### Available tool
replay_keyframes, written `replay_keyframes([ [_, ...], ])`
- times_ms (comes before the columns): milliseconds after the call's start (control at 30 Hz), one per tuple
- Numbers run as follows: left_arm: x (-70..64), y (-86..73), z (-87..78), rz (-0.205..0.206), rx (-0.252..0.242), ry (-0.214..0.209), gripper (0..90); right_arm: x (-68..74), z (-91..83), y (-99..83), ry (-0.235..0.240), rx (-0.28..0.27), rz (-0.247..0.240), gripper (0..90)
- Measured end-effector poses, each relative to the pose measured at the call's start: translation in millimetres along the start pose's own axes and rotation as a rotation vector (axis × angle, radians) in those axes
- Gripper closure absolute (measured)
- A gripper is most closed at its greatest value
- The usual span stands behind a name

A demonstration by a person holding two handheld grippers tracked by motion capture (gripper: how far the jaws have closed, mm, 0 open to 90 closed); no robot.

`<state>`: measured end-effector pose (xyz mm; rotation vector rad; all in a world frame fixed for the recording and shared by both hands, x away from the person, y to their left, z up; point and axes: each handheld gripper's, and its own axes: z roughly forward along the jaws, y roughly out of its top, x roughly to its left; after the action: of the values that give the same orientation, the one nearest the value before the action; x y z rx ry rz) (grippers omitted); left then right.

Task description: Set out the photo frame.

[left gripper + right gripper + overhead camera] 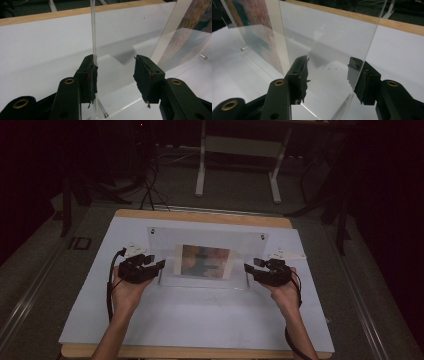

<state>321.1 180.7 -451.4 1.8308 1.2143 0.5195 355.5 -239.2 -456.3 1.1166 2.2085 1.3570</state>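
One white sheet [200, 315] covers the wooden table [200, 216].

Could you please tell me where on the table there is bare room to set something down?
The white sheet is bare between the acrylic photo frame and the near table edge. It is crowded at the frame's ends, by the left gripper and right gripper.

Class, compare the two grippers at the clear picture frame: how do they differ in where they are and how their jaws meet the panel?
The left gripper sits at the frame's left edge, the right gripper at its right edge. The left gripper's one pad touches the panel's edge; the right gripper's jaws straddle the panel apart from it. Both are open.
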Motion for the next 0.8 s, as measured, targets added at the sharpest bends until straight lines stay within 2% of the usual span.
replay_keyframes([
  [67,-1.4,-0.9,0.3,0.006,-0.003,0.008,52.3,-1.0,0.3,-1.5,0.007,-0.01,0.005,48.8],
  [200,2.4,-2.9,1.0,0.005,-0.018,-0.016,52.5,-1.6,0.1,-2.4,0.017,-0.011,0.019,48.6],
  [267,5.6,-5.3,1.5,-0.006,-0.036,-0.04,52.9,-1.1,0.2,-3.2,0.012,-0.02,0.016,48.2],
  [367,10.1,-7.4,0.6,-0.015,-0.037,-0.069,53.4,-1.4,-0.3,-4.0,0.017,-0.021,0.017,46.8],
  [533,14.1,-10.5,-0.7,-0.027,-0.035,-0.067,52.2,-4.7,-2.4,-4.9,0.017,-0.008,0.003,46.9],
  [800,23.3,-9.4,-13.5,-0.052,-0.069,-0.057,52.1,-12.8,-13.8,-5.1,0.029,-0.006,0.003,47.2],
])
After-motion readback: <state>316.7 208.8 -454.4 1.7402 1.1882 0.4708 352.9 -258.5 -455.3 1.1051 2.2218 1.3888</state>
